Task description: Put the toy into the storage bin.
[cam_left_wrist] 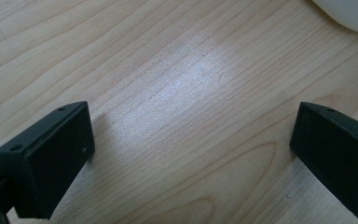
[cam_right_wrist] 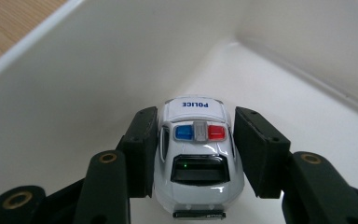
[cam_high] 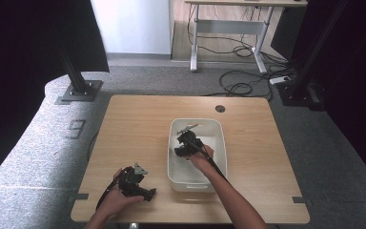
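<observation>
A white toy police car (cam_right_wrist: 196, 154) with a red and blue light bar and "POLICE" on its roof sits low inside a white plastic bin (cam_high: 221, 143). My right gripper (cam_right_wrist: 196, 140) is shut on it, one black jaw pressed to each side of the car, facing a corner of the bin (cam_right_wrist: 74, 84). In the high view the right gripper (cam_high: 185, 145) is down in the bin's middle and covers the car. My left gripper (cam_high: 145, 191) rests near the table's front edge, left of the bin. Its jaws stand wide apart over bare wood, so the left gripper (cam_left_wrist: 191, 144) is open and holds nothing.
The light wooden table (cam_high: 138, 124) has a round cable hole (cam_high: 220, 109) at the back. A rounded corner of the bin (cam_left_wrist: 349, 14) shows ahead of the left gripper. Grey carpet, black frame posts and a desk with cables lie beyond the table.
</observation>
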A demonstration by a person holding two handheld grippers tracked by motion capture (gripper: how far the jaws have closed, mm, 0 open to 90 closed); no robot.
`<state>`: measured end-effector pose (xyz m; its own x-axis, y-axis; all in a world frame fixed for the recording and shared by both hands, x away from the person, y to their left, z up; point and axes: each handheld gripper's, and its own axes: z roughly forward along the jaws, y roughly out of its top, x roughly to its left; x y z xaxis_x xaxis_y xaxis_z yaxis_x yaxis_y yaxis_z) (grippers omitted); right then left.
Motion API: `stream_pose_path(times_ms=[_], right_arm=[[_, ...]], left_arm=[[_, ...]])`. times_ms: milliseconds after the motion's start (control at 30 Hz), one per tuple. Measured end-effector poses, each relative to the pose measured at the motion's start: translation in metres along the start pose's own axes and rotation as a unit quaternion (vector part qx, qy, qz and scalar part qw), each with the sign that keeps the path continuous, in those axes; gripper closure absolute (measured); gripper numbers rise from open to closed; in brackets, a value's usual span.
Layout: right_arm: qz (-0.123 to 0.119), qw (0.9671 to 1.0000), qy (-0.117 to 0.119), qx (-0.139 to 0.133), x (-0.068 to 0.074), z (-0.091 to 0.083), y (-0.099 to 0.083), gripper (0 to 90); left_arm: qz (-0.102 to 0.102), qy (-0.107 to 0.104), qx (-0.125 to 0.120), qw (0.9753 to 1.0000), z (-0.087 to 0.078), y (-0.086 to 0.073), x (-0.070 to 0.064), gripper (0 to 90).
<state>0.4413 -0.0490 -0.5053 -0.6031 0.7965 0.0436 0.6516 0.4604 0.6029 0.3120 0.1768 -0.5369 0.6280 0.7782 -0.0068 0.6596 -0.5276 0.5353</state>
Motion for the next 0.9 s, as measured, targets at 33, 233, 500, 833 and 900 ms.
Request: stream_pose_path(times_ms=[33, 233, 500, 833, 900], right_arm=[[0.002, 1.0, 0.002, 0.002, 0.0, 0.0, 0.0, 50.6], [0.003, 0.9998, 0.01, 0.019, -0.001, 0.005, -0.002, 49.7], [0.001, 0.9996, 0.016, 0.024, 0.001, -0.002, -0.004, 42.0], [0.009, 0.998, 0.036, 0.051, -0.006, -0.005, -0.016, 42.8], [0.008, 0.9978, 0.035, 0.056, -0.002, -0.006, -0.016, 42.6]], left_arm=[[0.0, 0.0, 0.0, 1.0, 0.0, 0.0, 0.0, 0.0], [0.0, -0.001, 0.0, 1.0, 0.0, 0.0, 0.0, 0.0], [0.0, -0.001, 0.0, 1.0, 0.0, 0.0, 0.0, 0.0], [0.0, -0.001, 0.0, 1.0, 0.0, 0.0, 0.0, 0.0], [0.0, -0.001, 0.0, 1.0, 0.0, 0.0, 0.0, 0.0]])
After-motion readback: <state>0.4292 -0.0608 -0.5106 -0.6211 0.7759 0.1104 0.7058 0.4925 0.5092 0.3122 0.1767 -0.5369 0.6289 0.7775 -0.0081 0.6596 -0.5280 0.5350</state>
